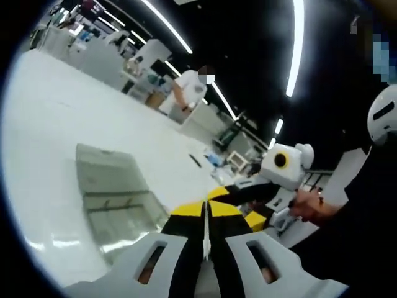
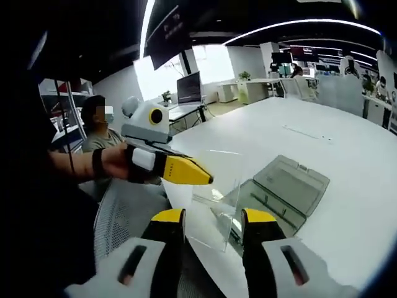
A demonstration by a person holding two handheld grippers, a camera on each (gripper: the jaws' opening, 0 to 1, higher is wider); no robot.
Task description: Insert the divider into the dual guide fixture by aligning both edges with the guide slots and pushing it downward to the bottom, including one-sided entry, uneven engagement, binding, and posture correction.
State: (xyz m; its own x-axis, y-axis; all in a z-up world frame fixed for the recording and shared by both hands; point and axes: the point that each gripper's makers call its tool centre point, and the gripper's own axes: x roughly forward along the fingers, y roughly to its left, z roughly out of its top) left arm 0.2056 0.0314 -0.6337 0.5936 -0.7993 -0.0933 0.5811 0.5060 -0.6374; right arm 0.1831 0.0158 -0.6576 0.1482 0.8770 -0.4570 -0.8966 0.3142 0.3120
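Left gripper view: the left gripper (image 1: 207, 214) is seen with its yellow-tipped jaws pressed together on the thin edge of a clear divider (image 1: 206, 239), which shows as a pale line running btwn them. Beyond the tips, on the white table (image 1: 56, 143), a clear plastic box w/ open lid, the dual guide fixture (image 1: 118, 198), is seen lying flat, apart from the jaws. At right, the right gripper (image 1: 251, 218) is held in a person's hand (image 1: 310, 208); whether its jaws are spread can't be told from this angle. In the bkgd, a person in white (image 1: 189, 90) is seen standing by desks under long ceiling lights. Right gripper view: the right gripper (image 2: 214, 217) is shown w/ jaws spread, nothing pinched btwn them. The left gripper (image 2: 201, 177) is brought in from the left, held by a hand (image 2: 118, 161), its yellow tips closed on the top corner of the divider (image 2: 214, 198), which hangs upright above the table edge, just beside the fixture (image 2: 279, 192) but not in its slots. A seated person (image 2: 99, 133) is seen behind.
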